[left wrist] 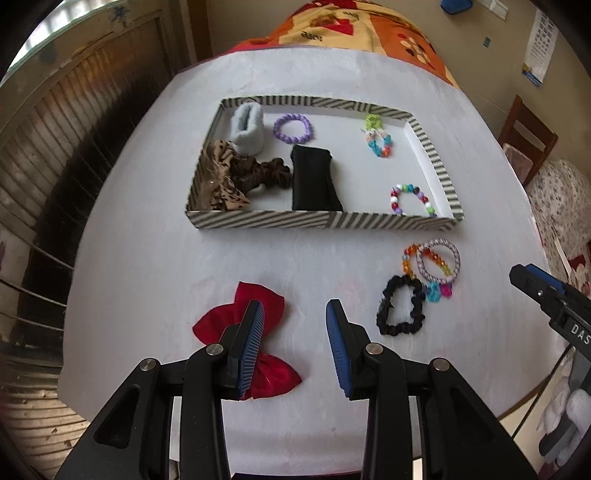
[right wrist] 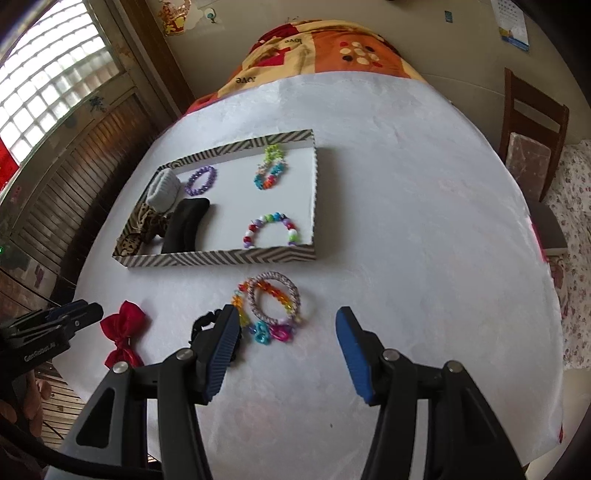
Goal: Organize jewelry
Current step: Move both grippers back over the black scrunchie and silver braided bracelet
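Note:
A striped tray [left wrist: 258, 219] [right wrist: 221, 256] on the white table holds scrunchies, a black pouch [left wrist: 314, 181], a purple bracelet [left wrist: 292, 127] and two bead bracelets [left wrist: 412, 199]. In front of it lie a red bow [left wrist: 218, 321] [right wrist: 123, 334], a black scrunchie [left wrist: 400, 306] [right wrist: 201, 321], a braided bangle [left wrist: 437, 264] [right wrist: 273, 297] and an orange bead bracelet [left wrist: 410, 258] [right wrist: 240, 302]. My left gripper [left wrist: 295, 314] is open and empty, its left finger over the bow. My right gripper [right wrist: 286, 321] is open and empty above the bangle pile.
A patterned blanket [left wrist: 369, 26] lies beyond the table's far edge. A wooden chair [right wrist: 532, 125] stands at the right. Slatted shutters [left wrist: 55, 129] run along the left. The table's right half [right wrist: 424, 221] is bare white cloth.

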{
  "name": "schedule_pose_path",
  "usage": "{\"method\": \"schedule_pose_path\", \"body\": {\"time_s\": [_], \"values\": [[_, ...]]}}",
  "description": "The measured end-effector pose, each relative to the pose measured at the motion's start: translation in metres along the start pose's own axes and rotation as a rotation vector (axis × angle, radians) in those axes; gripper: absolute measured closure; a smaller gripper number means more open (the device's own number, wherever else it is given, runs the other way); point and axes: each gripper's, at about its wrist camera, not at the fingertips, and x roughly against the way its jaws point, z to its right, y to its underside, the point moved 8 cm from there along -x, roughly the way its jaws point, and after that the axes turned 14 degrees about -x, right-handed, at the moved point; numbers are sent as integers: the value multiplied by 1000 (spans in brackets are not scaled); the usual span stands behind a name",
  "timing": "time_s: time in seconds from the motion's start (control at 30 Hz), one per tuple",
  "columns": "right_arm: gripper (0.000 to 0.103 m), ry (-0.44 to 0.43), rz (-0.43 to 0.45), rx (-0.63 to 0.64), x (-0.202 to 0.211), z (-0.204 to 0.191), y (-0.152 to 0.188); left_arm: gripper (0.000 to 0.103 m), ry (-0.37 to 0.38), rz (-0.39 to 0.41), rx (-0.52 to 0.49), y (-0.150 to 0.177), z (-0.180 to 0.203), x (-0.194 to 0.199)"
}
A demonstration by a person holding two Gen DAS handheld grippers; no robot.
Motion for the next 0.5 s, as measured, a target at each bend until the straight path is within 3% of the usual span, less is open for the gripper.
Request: {"method": "schedule_pose_path", "body": {"time_s": [0.3, 0.5], "values": [[46, 45, -21, -66, -24, 18, 8, 76, 27, -24, -106, -4, 3, -13], [46, 12, -53, -67, -38, 11, 3, 76, 34, -42, -60, -9, 4, -24]]}}
